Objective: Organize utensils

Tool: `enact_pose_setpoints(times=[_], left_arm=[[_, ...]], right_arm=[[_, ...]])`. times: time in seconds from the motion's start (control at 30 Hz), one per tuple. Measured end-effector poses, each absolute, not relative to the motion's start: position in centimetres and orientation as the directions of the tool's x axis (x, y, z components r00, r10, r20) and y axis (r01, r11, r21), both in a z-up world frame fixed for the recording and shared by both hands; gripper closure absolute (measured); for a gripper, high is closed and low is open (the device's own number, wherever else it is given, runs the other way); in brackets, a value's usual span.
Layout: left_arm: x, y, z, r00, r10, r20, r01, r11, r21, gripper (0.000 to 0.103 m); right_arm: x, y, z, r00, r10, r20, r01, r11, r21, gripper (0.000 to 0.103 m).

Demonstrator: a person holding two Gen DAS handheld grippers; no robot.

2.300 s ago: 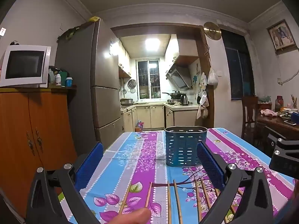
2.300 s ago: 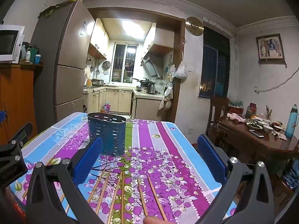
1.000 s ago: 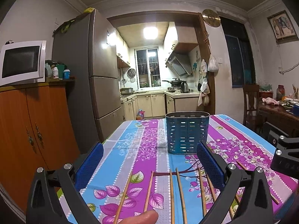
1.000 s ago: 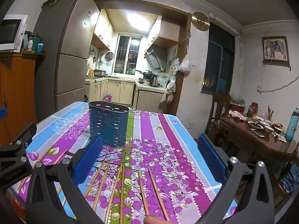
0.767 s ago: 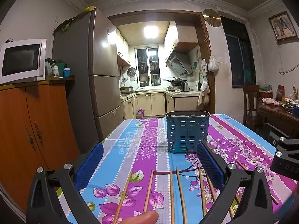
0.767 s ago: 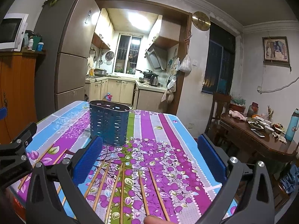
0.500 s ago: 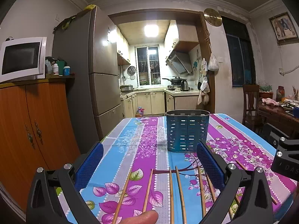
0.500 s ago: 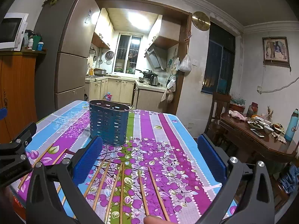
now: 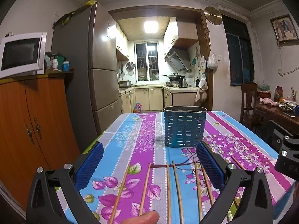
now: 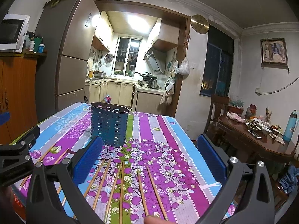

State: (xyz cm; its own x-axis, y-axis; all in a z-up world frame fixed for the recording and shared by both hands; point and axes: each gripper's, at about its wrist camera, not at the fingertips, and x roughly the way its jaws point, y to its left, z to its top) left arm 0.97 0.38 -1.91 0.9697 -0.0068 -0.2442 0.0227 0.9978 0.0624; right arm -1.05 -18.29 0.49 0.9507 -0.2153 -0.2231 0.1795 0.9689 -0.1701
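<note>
A blue perforated utensil holder [image 9: 185, 127] [image 10: 109, 124] stands upright on the floral tablecloth [image 9: 142, 141] [image 10: 168, 149], with nothing sticking out of its top. Several wooden chopsticks [image 9: 176, 188] [image 10: 121, 184] lie side by side on the cloth in front of it, pointing toward the holder. My left gripper [image 9: 150, 163] hovers open above the near ends of the chopsticks, nothing between its blue pads. My right gripper [image 10: 149, 155] is open too, over the right-hand chopsticks, and holds nothing. Each gripper's black frame shows at the edge of the other's view.
A wooden cabinet [image 9: 35, 123] with a microwave [image 9: 20, 55] stands left of the table, a tall fridge [image 9: 97, 78] behind it. To the right are a wooden chair [image 10: 217, 110] and a second table [image 10: 257, 140] crowded with dishes. A fingertip [image 9: 142, 217] shows at the bottom edge.
Both views have shifted slightly: the holder sits a little lower and closer than 2.3 s ago. Over the last second almost nothing moved. Both grippers stayed open.
</note>
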Motion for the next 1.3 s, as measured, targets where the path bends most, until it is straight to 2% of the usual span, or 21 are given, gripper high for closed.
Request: enact_pose_setpoints(times=[0.23,0.33,0.4,0.5,0.57,0.67,0.77,0.87,1.0,1.1,1.2,1.3], left_arm=[[-0.1,0.5,-2.1,0.959,-0.017,-0.281,0.035,0.998,0.057,0.003],[-0.7,1.6,-1.4,0.965,-0.036,-0.26,0.052,0.997,0.054,0.003],[-1.2,3.7,-0.4,0.973,-0.018,-0.228,0.023,1.0,0.019,0.003],[-1.8,9.1,0.9,0.977,0.024,-0.214,-0.049,0.993,-0.11,0.003],[-2.0,12.7,0.7,0.969,0.042,-0.245,-0.089,0.979,-0.183,0.003],[-3.1,16.8,-0.7,0.963,0.065,-0.262,-0.138,0.952,-0.273,0.003],[-4.4,17.6,-3.7,0.955,0.086,-0.283,-0.164,0.95,-0.265,0.003],[-5.2,16.3,-8.2,0.927,0.018,-0.373,-0.136,0.946,-0.294,0.003],[-6.2,14.5,-12.0,0.898,-0.027,-0.44,-0.107,0.955,-0.276,0.003],[-6.8,14.3,-12.5,0.903,-0.06,-0.426,-0.064,0.961,-0.27,0.003],[-6.9,14.1,-13.1,0.881,-0.283,-0.38,0.127,0.914,-0.385,0.004],[-6.8,12.4,-12.8,0.88,-0.239,-0.411,0.126,0.951,-0.282,0.004]], right_arm=[[-2.8,-18.2,0.5,0.952,-0.224,-0.21,0.188,0.966,-0.177,0.005],[-3.8,-18.4,1.0,0.96,-0.219,-0.176,0.191,0.968,-0.163,0.005],[-4.7,-18.9,1.4,0.967,-0.22,-0.13,0.203,0.971,-0.13,0.005],[-5.5,-19.9,1.7,0.967,-0.244,-0.071,0.236,0.966,-0.106,0.005],[-5.0,-21.0,1.2,0.963,-0.246,-0.111,0.233,0.965,-0.115,0.005],[-4.3,-23.2,-0.1,0.958,-0.198,-0.21,0.193,0.98,-0.043,0.005],[-3.9,-25.4,-2.5,0.94,-0.102,-0.326,0.13,0.989,0.065,0.005],[-4.3,-26.0,-5.5,0.914,0.016,-0.405,0.073,0.976,0.204,0.005],[-4.4,-26.1,-9.8,0.848,0.167,-0.503,0.01,0.944,0.33,0.005],[-4.7,-26.9,-11.5,0.833,0.241,-0.498,0.005,0.897,0.442,0.005],[-5.3,-27.7,-11.4,0.851,0.236,-0.47,0.027,0.873,0.487,0.005],[-5.5,-28.1,-11.4,0.856,0.225,-0.466,0.043,0.867,0.497,0.005]])
